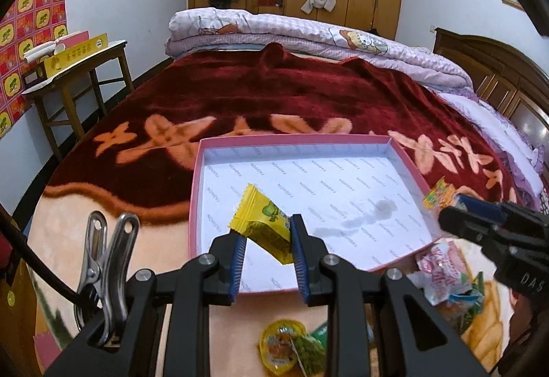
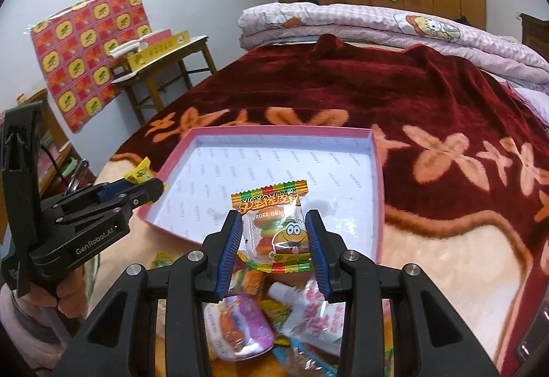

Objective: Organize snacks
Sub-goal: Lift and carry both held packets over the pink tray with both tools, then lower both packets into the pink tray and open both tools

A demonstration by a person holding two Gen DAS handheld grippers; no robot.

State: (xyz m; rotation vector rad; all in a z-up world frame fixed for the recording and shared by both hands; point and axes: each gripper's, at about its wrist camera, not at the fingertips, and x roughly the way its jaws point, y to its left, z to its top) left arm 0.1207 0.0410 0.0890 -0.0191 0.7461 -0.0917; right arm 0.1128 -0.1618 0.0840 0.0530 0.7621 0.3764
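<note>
The left gripper (image 1: 269,233) was clamped on a yellow candy packet (image 1: 264,222), held tilted over the near left part of the pink tray (image 1: 194,198). The right gripper (image 2: 274,233) gripped an upright burger gummy packet (image 2: 274,226) above the tray's near edge and the snack pile (image 2: 274,318). Both pointed downward, toward the tray.

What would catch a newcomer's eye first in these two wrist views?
Probably the shallow pink-rimmed cardboard box with a white printed lining, lying empty on the dark red floral plush blanket that covers the bed. Over its near edge, the left tongs pinch a yellow foil-wrapped candy, while the right tongs grip a clear burger gummy packet with a striped top. Below the right tongs lies a heap of assorted colourful snack packets.
</note>
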